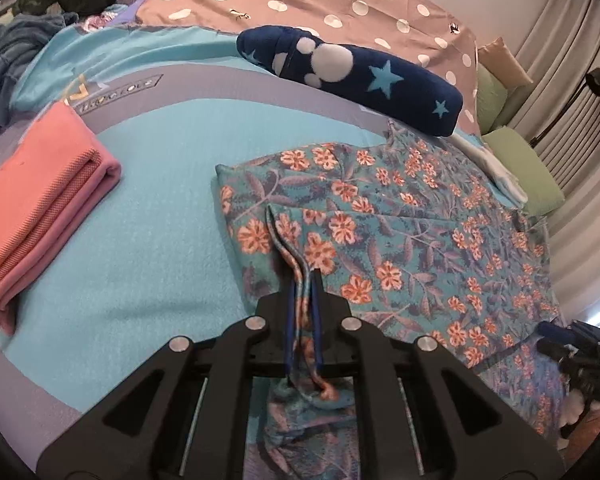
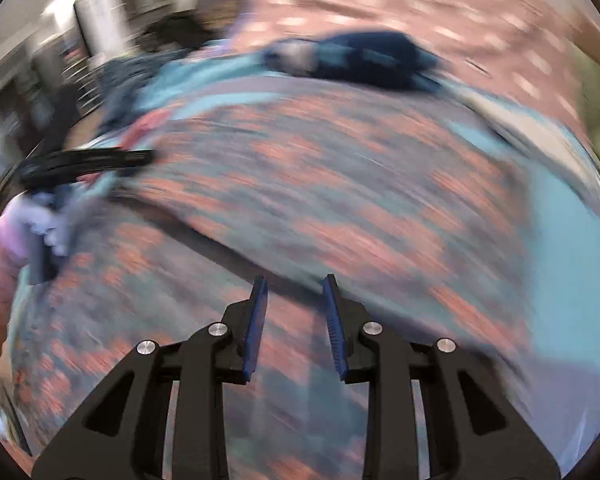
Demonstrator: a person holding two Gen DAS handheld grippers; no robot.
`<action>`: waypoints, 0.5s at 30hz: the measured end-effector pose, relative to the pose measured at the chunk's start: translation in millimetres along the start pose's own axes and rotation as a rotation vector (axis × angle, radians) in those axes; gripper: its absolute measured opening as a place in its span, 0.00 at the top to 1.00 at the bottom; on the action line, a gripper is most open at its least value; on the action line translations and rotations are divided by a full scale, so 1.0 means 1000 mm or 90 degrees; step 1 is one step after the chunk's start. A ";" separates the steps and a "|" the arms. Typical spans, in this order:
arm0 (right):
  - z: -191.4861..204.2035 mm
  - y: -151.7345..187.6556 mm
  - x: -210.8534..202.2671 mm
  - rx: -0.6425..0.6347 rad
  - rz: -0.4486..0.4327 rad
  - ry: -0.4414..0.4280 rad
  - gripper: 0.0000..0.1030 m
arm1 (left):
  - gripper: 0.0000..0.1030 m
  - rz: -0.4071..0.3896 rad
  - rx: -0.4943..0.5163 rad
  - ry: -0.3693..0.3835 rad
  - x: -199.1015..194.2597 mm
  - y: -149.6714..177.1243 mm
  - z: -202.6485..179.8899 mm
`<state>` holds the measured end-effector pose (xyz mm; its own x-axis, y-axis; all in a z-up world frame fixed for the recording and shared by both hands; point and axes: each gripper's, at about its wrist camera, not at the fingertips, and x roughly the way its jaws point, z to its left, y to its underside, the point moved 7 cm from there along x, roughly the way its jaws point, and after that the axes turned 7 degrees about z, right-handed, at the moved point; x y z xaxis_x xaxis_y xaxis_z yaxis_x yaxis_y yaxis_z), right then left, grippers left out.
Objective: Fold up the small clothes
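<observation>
Folding is mid-way, by my judgement: the left gripper (image 1: 304,280) has its jaws clamped on a bunched edge of the floral garment (image 1: 400,240), which lies spread on the bed's turquoise blanket (image 1: 140,240) beside a folded pink cloth (image 1: 48,208). The right gripper (image 2: 294,292) hovers low over the same fabric, jaws apart and empty, its view blurred. Next, it probably needs a matching edge pinched before the fold is carried across.

My left gripper (image 1: 303,280) is matte black plastic with thin blue finger pads, silver round screws and bare metal guide rods. My right gripper (image 2: 294,292) matches: black frame, ribbed blue pads (image 2: 256,328), silver screws.
</observation>
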<state>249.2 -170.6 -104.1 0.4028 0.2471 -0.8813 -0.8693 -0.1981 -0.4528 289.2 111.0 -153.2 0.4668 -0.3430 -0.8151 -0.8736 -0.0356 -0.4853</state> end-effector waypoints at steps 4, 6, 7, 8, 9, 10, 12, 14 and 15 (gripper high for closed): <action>-0.065 0.037 -0.008 0.107 0.003 0.062 0.80 | 0.87 -0.003 0.021 -0.046 -0.001 0.003 -0.009; -0.091 0.039 -0.020 0.150 -0.049 0.148 1.00 | 0.78 -0.002 0.031 -0.061 -0.002 0.004 -0.014; -0.105 0.041 -0.027 0.186 -0.076 0.190 1.00 | 0.75 0.001 0.040 -0.066 -0.003 0.006 -0.019; -0.115 0.045 -0.031 0.232 -0.090 0.174 1.00 | 0.68 0.004 0.053 -0.072 -0.003 0.009 -0.024; -0.127 0.052 -0.030 0.308 -0.094 0.115 1.00 | 0.64 0.005 0.064 -0.080 -0.004 0.011 -0.027; -0.133 0.058 -0.028 0.359 -0.096 0.076 1.00 | 0.63 0.005 0.087 -0.099 -0.003 0.014 -0.032; -0.134 0.063 -0.028 0.383 -0.098 0.056 1.00 | 0.61 0.004 0.129 -0.142 -0.002 0.019 -0.039; -0.124 0.061 -0.031 0.333 -0.090 0.087 0.98 | 0.61 0.006 0.134 -0.158 -0.001 0.019 -0.040; -0.116 0.061 -0.033 0.302 -0.087 0.090 0.94 | 0.60 0.007 0.130 -0.159 -0.001 0.019 -0.039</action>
<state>216.3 -300.5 -118.1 0.5282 0.1041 -0.8427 -0.8271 0.2877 -0.4829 267.2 73.5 -149.1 0.4990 -0.1003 -0.8608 -0.8449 0.1647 -0.5090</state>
